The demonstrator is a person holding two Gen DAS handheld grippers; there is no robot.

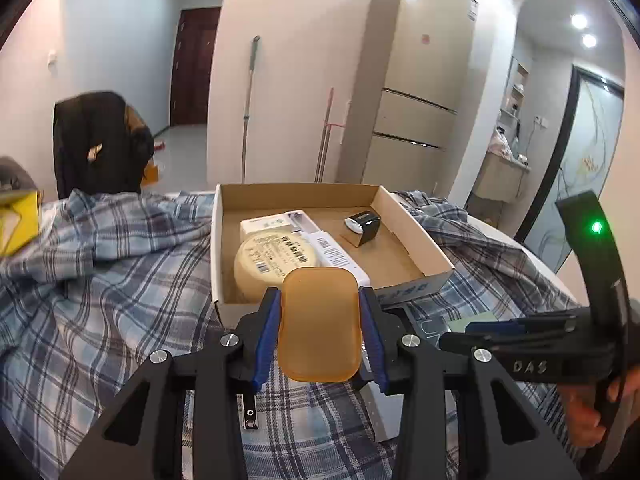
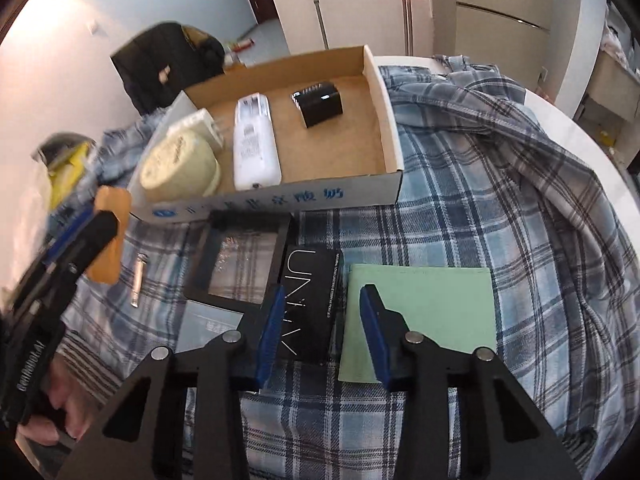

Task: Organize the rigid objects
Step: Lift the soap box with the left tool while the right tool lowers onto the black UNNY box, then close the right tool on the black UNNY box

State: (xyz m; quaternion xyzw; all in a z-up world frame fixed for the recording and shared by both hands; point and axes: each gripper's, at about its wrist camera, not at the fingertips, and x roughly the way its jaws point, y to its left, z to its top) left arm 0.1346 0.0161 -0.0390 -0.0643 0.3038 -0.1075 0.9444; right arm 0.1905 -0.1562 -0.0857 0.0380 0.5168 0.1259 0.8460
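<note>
My left gripper point(image 1: 320, 293) is shut on an orange translucent case point(image 1: 318, 328), held just above the near wall of an open cardboard box point(image 1: 296, 189). In that box lie a round cream tin point(image 1: 272, 264), a long white pack point(image 1: 320, 240) and a small black object point(image 1: 362, 226). My right gripper point(image 2: 323, 292) points down over a black "UNNY" box point(image 2: 312, 304) on the plaid cloth. The box lies between the blue pads; the left pad is at its edge, and a strip of the green card point(image 2: 432, 312) shows before the right pad. The jaws stand open.
On the plaid cloth point(image 2: 480, 200) in front of the cardboard box point(image 2: 280, 200) lie a black-framed clear case point(image 2: 244, 264), a grey card point(image 2: 208, 326) and a small metal tube point(image 2: 138, 280). A yellow item point(image 1: 16, 220) sits far left. A dark chair point(image 1: 96, 140) stands behind.
</note>
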